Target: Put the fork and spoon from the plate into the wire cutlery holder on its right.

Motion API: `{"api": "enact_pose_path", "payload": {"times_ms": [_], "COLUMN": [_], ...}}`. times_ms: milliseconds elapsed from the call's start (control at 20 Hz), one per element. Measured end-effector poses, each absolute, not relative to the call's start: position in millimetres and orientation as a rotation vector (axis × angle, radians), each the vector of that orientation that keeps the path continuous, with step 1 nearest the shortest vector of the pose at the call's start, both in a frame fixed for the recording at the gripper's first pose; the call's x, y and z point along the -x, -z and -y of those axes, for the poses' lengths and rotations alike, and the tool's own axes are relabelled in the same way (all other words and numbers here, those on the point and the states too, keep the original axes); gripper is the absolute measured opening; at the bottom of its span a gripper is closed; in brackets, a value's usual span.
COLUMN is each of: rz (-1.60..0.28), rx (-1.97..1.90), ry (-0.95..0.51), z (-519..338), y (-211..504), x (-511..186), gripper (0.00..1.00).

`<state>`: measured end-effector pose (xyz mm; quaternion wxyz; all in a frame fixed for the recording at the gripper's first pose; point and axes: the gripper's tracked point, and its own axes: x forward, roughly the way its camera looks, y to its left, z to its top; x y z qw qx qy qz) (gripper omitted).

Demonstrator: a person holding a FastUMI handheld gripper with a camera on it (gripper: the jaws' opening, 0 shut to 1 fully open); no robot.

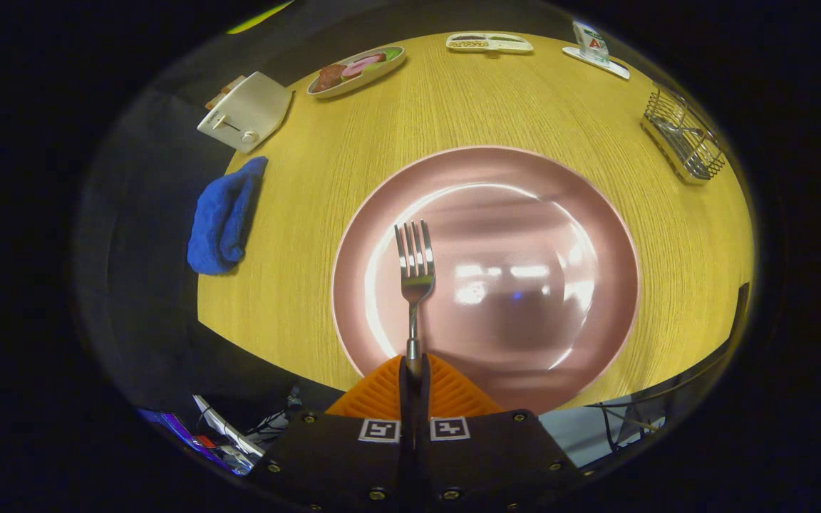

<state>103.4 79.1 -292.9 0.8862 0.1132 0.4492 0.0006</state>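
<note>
My gripper (414, 367) is shut on the handle of a steel fork (415, 267), both fingers pressed against it. The fork sticks out straight ahead of the fingers, tines forward, above the big pink plate (596, 235). The plate lies on the yellow wooden table, its glossy middle bare. The wire cutlery holder (683, 135) stands far off to the plate's right, near the table's edge, with a thin metal piece lying inside it that I cannot identify.
A blue cloth (224, 217) lies at the table's left edge. Beyond it are a white toaster (246, 112) and an oval dish of food (357, 70). At the far side sit a flat tray (489, 43) and a small carton on a saucer (592, 48).
</note>
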Motion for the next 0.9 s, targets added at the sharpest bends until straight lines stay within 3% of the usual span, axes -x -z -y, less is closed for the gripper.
{"api": "enact_pose_path", "payload": {"times_ms": [900], "rz": [-0.716], "rx": [-0.259], "ry": [0.102], "z": [34], "y": [175], "x": [-122], "gripper": [0.01]}}
